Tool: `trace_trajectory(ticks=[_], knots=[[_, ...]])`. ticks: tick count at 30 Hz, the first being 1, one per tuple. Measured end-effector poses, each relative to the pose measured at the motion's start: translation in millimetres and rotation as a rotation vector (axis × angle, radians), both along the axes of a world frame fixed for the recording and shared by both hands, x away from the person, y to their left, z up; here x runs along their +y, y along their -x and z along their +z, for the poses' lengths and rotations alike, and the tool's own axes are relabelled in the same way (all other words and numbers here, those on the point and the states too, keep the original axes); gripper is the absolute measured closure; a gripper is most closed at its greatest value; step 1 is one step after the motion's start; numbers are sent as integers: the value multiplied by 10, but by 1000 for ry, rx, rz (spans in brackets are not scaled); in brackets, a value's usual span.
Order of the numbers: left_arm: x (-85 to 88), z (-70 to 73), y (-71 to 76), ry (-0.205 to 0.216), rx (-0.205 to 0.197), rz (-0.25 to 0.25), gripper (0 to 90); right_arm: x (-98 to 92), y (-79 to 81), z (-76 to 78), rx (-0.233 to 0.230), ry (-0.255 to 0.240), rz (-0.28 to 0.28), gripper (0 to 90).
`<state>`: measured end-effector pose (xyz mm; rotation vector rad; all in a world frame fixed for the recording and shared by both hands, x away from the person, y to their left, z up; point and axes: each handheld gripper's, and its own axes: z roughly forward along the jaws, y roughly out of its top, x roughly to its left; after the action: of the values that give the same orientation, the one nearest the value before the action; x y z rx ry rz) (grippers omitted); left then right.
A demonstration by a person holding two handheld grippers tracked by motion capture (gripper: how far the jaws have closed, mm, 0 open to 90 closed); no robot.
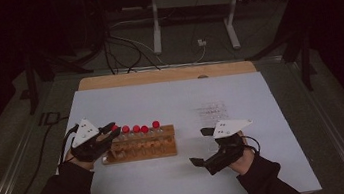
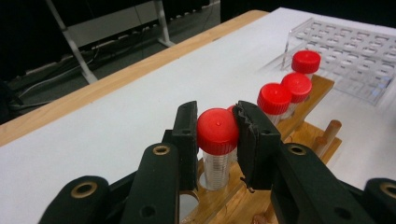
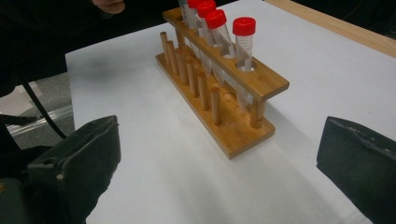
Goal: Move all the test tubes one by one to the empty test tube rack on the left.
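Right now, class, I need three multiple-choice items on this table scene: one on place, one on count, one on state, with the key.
1. Where is the clear plastic grid rack?
A. beyond the wooden rack's far end
B. on the floor
C. stacked on the tubes

2. How many red-capped clear tubes stand in the wooden test-tube rack?
A. two
B. five
C. nine

3. The left gripper is:
A. wide open over bare table
B. closed around the nearest red tube cap
C. holding a peg

Key: A, the left gripper view shows it past the last tube; B, five caps in the high view; B, jaws flank that cap.
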<state>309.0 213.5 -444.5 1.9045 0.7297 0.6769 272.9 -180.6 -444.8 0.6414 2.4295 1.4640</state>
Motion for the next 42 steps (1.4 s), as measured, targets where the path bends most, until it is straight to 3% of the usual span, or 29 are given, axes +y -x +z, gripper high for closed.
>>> trace_trajectory(ticks=[18,27,34,42], knots=[[-44,-61,-52,-49,43,-7,715,3,-5,-8,4,5,5,0],[-14,-47,-63,-39,68,-26,701,1,-4,-5,4,2,5,0],[24,79,7,-10,59,-52,552,-2,-3,0,4,1,4,0],[46,204,145,25,69,-68,236,-2,-2,1,4,2,4,0]])
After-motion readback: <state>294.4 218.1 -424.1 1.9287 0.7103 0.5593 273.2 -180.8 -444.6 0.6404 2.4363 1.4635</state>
